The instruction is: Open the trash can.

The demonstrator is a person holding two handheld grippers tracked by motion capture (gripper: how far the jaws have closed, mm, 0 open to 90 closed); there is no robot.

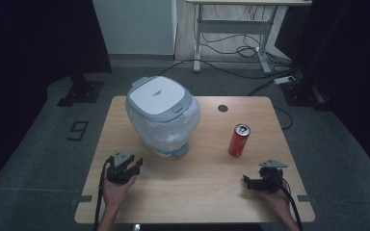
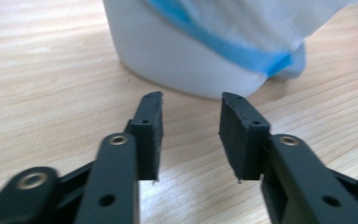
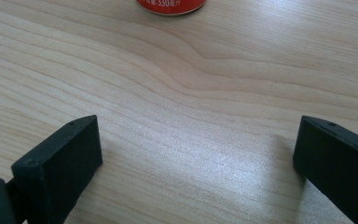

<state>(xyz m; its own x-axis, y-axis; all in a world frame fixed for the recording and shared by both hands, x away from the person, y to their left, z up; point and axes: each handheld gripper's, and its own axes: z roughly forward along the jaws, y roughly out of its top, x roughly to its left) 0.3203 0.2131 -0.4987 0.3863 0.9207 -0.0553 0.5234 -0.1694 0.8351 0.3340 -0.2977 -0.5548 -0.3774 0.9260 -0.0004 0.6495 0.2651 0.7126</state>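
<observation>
Background stuff, off the work area

Second desk frame (image 1: 231, 29) at back with loose cables (image 1: 241, 48) on the grey floor (image 1: 38, 144); power strip (image 1: 288, 80) at right, floor marker "9" (image 1: 78, 130) at left, white wall panel (image 1: 135, 26).

Looks like a lab or test room, set up as a recording bay rather than a home. Small light-wood table (image 1: 173, 192) stands alone on grey carpet (image 1: 38, 159), with black curtains (image 1: 24, 43) closing off 9 and 3 o'clock. At 12 to 1 o'clock there's a height-adjustable desk frame (image 1: 231, 33) with loose cables (image 1: 243, 50) trailing across the floor to a power strip (image 1: 286, 79). Black stand bases (image 1: 79, 91) sit on the floor at 10 and 2 o'clock. A number marker (image 1: 78, 130) is taped to the carpet at 9 o'clock. The table has a cable hole (image 1: 222, 108) near its far edge, office-desk style.
</observation>
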